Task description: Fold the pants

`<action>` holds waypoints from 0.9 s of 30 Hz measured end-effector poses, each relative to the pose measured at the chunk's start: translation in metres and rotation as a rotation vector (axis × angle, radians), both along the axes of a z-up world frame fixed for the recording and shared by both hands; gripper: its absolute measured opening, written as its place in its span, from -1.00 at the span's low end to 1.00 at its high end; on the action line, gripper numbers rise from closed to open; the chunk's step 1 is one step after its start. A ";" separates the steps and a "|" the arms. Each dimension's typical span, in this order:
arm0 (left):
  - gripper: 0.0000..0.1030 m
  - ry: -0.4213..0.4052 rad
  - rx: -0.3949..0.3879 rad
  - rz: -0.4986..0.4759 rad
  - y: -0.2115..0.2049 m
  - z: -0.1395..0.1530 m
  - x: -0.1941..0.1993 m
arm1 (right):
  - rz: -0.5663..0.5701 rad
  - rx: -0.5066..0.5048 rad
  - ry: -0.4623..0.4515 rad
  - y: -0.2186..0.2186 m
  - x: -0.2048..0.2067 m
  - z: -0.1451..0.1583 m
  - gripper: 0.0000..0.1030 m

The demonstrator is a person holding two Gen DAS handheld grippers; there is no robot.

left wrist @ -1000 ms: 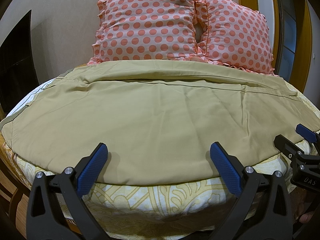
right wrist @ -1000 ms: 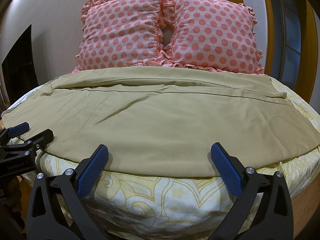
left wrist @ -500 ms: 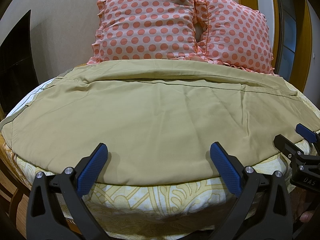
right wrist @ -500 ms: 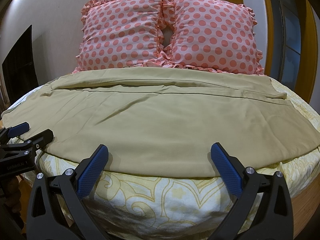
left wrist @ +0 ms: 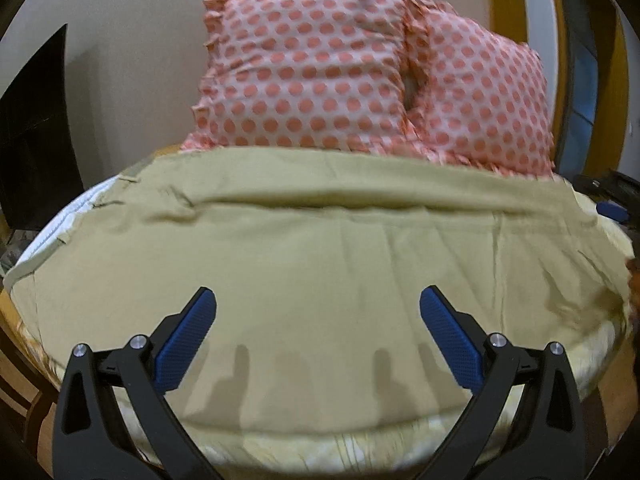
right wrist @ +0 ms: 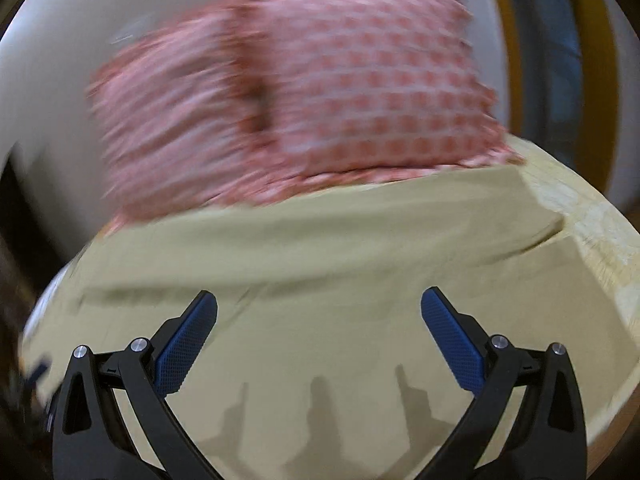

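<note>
Pants (left wrist: 320, 264): lay flat across the bed, beige, thin smooth woven cloth with soft creases; long folded ridge ran sideways just below the pillows; near edge curved above the bed's front edge, with the sheet showing below it.
Pants, right wrist view (right wrist: 328, 280): same beige cloth, blurred; one fold line crossed it slantwise; corner at the right lay on the sheet.
Left gripper (left wrist: 318, 336): spread wide, held nothing; black angular plastic arms with round silver screws; blue pads (left wrist: 186, 344) with fine knurled texture; hovered above the near part of the pants, shadow of the fingers thrown on the cloth.
Right gripper (right wrist: 319, 338): spread wide as well, held nothing; same black frame and blue textured pads (right wrist: 452, 344); hovered above the pants, shadows seen on the cloth below.
Pillows (left wrist: 304, 76): two, pink with orange-red dots, frilled edges, plump, leaned side by side against the wall behind the pants.
Sheet (left wrist: 328, 446): pale yellow, printed ornament, visible under the near hem.
Picture quality: right wrist view strongly smeared, fine detail not readable.
</note>
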State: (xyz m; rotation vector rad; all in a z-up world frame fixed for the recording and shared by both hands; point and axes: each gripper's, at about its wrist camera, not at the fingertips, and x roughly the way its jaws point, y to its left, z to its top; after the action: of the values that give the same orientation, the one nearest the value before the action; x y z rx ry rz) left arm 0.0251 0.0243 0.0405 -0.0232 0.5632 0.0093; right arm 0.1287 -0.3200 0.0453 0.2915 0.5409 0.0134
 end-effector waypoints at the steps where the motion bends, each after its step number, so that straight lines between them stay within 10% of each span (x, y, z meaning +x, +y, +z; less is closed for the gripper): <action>1: 0.96 -0.003 -0.014 0.004 0.003 0.003 0.005 | -0.063 0.024 0.041 -0.017 0.026 0.003 0.97; 6: 0.96 0.002 -0.072 0.016 0.012 0.011 0.028 | -0.389 0.163 0.187 -0.096 0.142 -0.001 0.57; 15: 0.96 0.016 -0.048 -0.019 0.007 0.005 0.051 | -0.567 0.094 0.401 -0.134 0.252 -0.036 0.35; 19: 0.96 0.030 -0.054 -0.028 0.009 0.000 0.055 | -0.584 -0.024 0.310 -0.130 0.245 -0.045 -0.05; 20: 0.96 0.032 -0.057 -0.026 0.010 0.000 0.055 | -0.565 0.012 0.283 -0.135 0.241 -0.046 -0.77; 27: 0.96 0.027 -0.101 0.000 0.023 0.002 0.048 | -0.397 0.276 0.030 -0.166 0.177 -0.035 -0.94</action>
State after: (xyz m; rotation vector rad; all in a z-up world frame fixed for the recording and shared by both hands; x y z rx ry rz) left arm 0.0730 0.0478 0.0421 -0.1219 0.5898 -0.0187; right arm 0.3052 -0.4858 0.0102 0.6654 0.5033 -0.3029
